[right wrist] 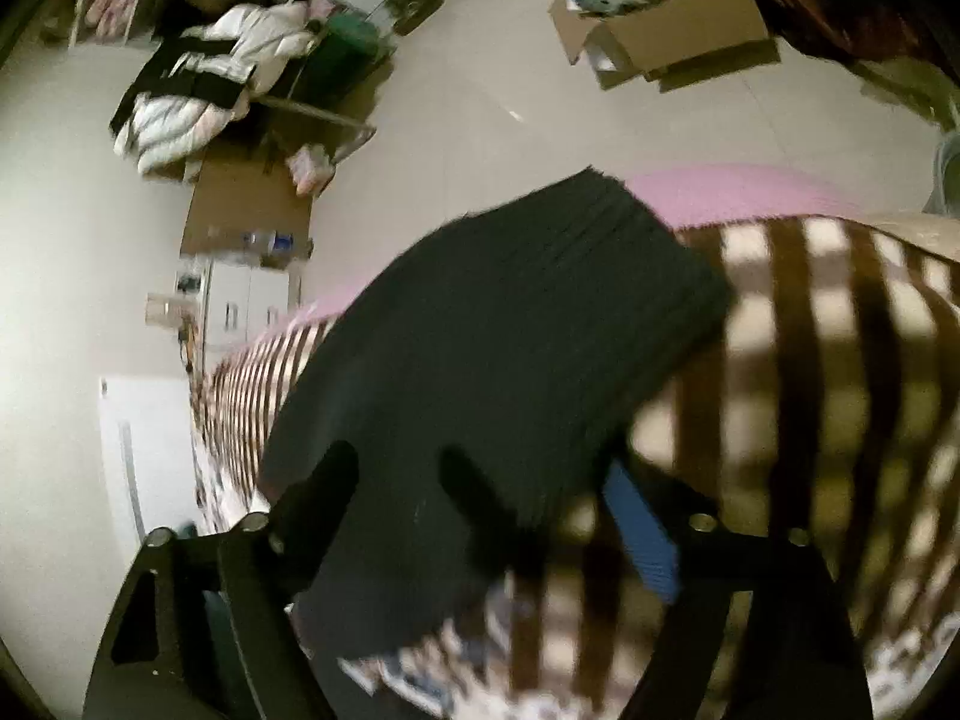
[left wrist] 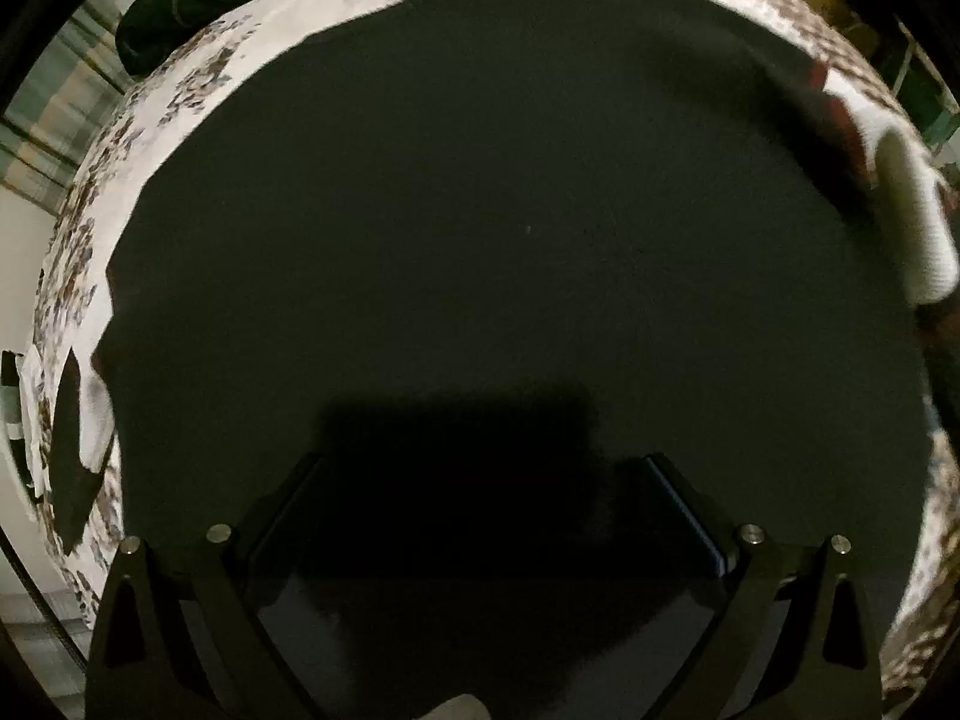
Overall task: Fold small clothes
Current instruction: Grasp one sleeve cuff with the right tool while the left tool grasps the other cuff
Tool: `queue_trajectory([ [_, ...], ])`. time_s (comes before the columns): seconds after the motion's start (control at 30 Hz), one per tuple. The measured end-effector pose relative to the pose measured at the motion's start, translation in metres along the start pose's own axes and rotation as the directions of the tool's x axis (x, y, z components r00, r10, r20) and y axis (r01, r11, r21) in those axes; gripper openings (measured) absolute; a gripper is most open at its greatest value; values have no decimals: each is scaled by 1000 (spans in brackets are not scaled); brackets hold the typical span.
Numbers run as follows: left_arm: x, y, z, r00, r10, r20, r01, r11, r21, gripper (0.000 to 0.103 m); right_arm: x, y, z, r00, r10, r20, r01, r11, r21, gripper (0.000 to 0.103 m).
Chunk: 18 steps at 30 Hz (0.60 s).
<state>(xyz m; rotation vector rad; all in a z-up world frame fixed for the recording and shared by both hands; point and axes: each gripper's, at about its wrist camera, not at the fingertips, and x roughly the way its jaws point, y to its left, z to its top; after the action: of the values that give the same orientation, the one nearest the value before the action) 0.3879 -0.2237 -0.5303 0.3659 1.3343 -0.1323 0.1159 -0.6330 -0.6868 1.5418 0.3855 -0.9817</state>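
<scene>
A dark, nearly black garment [left wrist: 480,228] lies spread flat on a floral bedcover [left wrist: 180,108] and fills most of the left wrist view. My left gripper [left wrist: 480,504] hovers just above its near part, jaws wide open and empty, casting a shadow on the cloth. In the right wrist view the same dark garment [right wrist: 480,348] lies over a brown-and-cream striped blanket [right wrist: 810,360]. My right gripper [right wrist: 480,510] is open over the garment's near edge, its blue-padded right finger [right wrist: 642,534] beside the cloth. This view is blurred.
A white rolled item [left wrist: 918,216] and a dark red piece lie at the garment's right edge. A dark green bundle [left wrist: 180,6] sits at the far left of the bed. Beyond the bed are a pink mat [right wrist: 738,192], cardboard boxes [right wrist: 672,36] and a clothes pile [right wrist: 204,84].
</scene>
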Motion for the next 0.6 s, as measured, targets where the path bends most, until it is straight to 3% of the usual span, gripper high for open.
queue_trajectory([
  [0.07, 9, -5, 3, 1000, 5, -12, -5, 1000, -14, 103, 16, -7, 13, 999, 21, 32, -22, 999, 40, 76],
  [0.1, 10, -6, 4, 1000, 6, -15, -6, 1000, -25, 103, 23, -9, 18, 999, 19, 46, -22, 998, 55, 64],
  [0.13, 11, -7, 5, 1000, 5, -16, -6, 999, -37, 103, 27, -9, 25, 998, 5, 58, -9, 998, 70, 45],
  [0.2, 8, -7, 6, 1000, 0, -18, -1, 998, -56, 103, 34, -5, 36, 996, -40, 76, 34, 996, 82, 18],
  [0.33, -2, 0, 10, 1000, -8, -6, 8, 996, -91, 103, 21, 42, 42, 992, -71, 104, 77, 996, -53, 14],
  [0.43, -10, 13, 12, 1000, -8, 21, 10, 992, -123, 103, 2, 106, 34, 992, -35, 120, 63, 969, -240, 14],
  [0.53, -14, 32, 13, 999, 4, 45, 3, 987, -164, 103, -20, 177, 0, 994, 35, 101, 13, 899, -438, 14],
  [0.6, -12, 50, 12, 999, 8, 48, 2, 979, -206, 103, -27, 227, -33, 994, 87, 61, -37, 823, -566, 14],
])
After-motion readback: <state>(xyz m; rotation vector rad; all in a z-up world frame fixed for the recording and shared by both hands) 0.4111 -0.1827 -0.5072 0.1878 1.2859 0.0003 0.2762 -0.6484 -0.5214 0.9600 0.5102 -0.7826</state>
